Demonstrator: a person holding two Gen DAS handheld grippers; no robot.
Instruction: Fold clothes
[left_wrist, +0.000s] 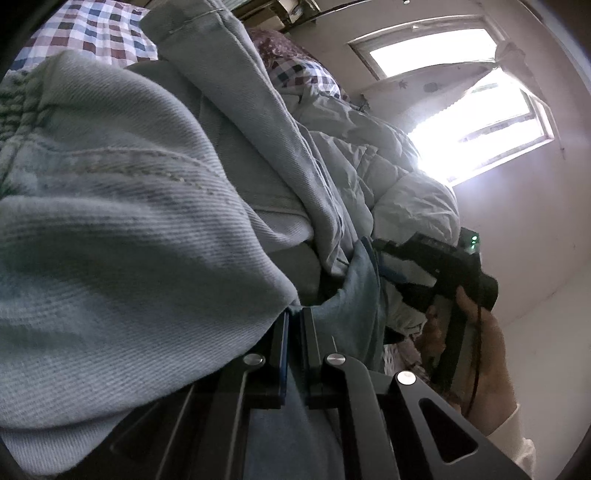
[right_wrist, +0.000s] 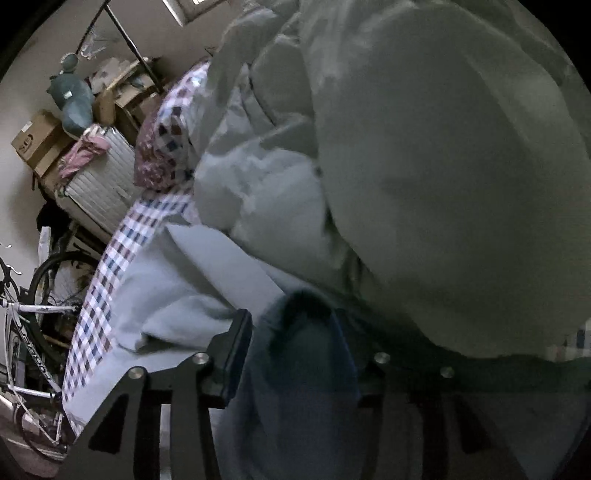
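We can't see the right tongs' (right_wrist: 295, 332) right finger, buried under the grey garment (right_wrist: 443, 184), nor whether the pads press the blue cloth (right_wrist: 295, 387). Right wrist view is motion-blurred. The bicycle (right_wrist: 29, 325) is cut off at the left edge. The window (left_wrist: 480, 122) is blown out.

Black left gripper (left_wrist: 293, 332) with silver screws (blue pads), hand (left_wrist: 476, 354) apparently in a cream sleeve (left_wrist: 517, 432).

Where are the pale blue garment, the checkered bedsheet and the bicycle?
pale blue garment (left_wrist: 122, 240): left wrist view, on its ribbed bulging fold.
checkered bedsheet (right_wrist: 99, 291): right wrist view, on the strip along the bed's edge.
bicycle (right_wrist: 31, 343): right wrist view, on its white frame.
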